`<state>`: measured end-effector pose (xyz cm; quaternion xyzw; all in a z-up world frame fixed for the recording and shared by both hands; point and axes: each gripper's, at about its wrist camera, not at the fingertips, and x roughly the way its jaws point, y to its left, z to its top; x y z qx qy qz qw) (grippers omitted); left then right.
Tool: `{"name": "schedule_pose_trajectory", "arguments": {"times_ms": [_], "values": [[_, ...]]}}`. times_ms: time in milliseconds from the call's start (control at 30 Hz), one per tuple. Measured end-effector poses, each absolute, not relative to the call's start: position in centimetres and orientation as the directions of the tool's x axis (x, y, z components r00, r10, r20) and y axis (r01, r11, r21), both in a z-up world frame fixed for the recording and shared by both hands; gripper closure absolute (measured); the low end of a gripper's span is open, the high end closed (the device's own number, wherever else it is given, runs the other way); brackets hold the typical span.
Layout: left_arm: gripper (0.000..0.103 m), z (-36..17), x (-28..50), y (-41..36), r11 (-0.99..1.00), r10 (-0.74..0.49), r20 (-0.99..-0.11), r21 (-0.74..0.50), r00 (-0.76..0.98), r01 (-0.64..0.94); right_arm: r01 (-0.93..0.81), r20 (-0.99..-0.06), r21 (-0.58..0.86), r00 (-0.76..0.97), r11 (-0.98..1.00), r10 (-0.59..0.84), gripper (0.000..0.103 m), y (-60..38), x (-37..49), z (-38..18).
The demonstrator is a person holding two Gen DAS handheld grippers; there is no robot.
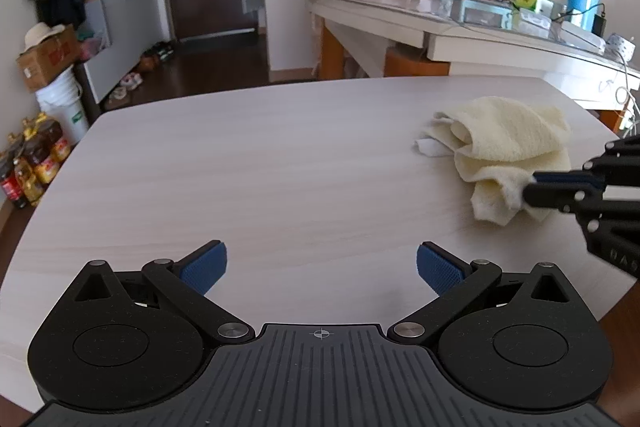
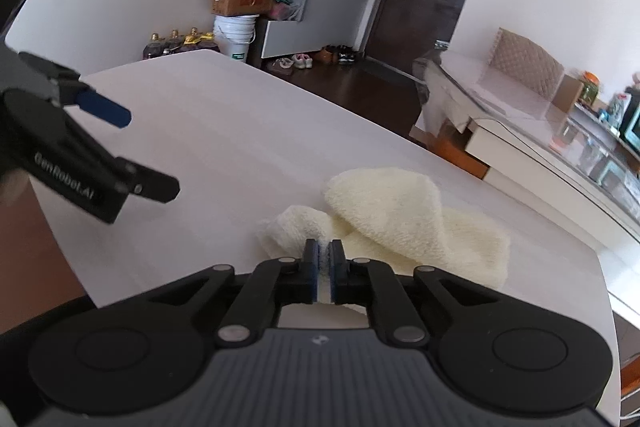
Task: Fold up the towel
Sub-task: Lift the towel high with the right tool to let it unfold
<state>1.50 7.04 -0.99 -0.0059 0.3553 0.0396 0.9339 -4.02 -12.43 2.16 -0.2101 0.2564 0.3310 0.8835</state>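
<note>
**Table surface: one towel on it**

Pale wood-grain table (image 1: 248, 163), rounded corners, matte top. Only item lying on it: a cream terry towel (image 1: 508, 143), crumpled and bunched, not flat, sitting toward the right side near the far edge. A small white tag sticks out at the towel's left edge. The towel's near corner is lifted off the surface.

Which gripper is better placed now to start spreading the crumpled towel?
The right gripper: it is already shut on a near edge of the towel. The left gripper is open over bare table, apart from the cloth.
</note>
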Motion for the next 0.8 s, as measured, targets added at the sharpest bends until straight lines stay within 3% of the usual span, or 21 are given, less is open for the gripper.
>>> {"name": "schedule_pose_trajectory", "arguments": {"times_ms": [167,367,567,700,800], "values": [[0.000,-0.8,1.6,6.5,0.998,0.054,-0.658,0.017,0.751,-0.057,-0.689,-0.543,-0.106,0.644,0.717,0.539,0.098,-14.2,-4.1,4.5],[0.000,-0.2,1.9,5.9,0.999,0.033,-0.634,0.009,0.772,-0.035,-0.683,-0.446,-0.094,0.679,0.724,0.583,0.098,-15.2,-2.0,9.8],[0.000,0.9,1.8,5.5,1.000,0.010,-0.605,0.011,0.796,-0.005,-0.673,-0.281,-0.126,0.728,0.728,0.625,0.099,-15.6,-1.7,16.3],[0.000,1.4,1.8,5.2,1.000,0.002,-0.589,0.019,0.808,0.012,-0.621,-0.121,-0.114,0.783,0.775,0.610,0.099,-17.7,-2.9,19.7],[0.000,1.3,2.1,5.1,1.000,-0.012,-0.590,0.015,0.807,0.026,-0.577,-0.104,-0.105,0.817,0.810,0.568,0.098,-19.6,-3.7,19.2]]}}
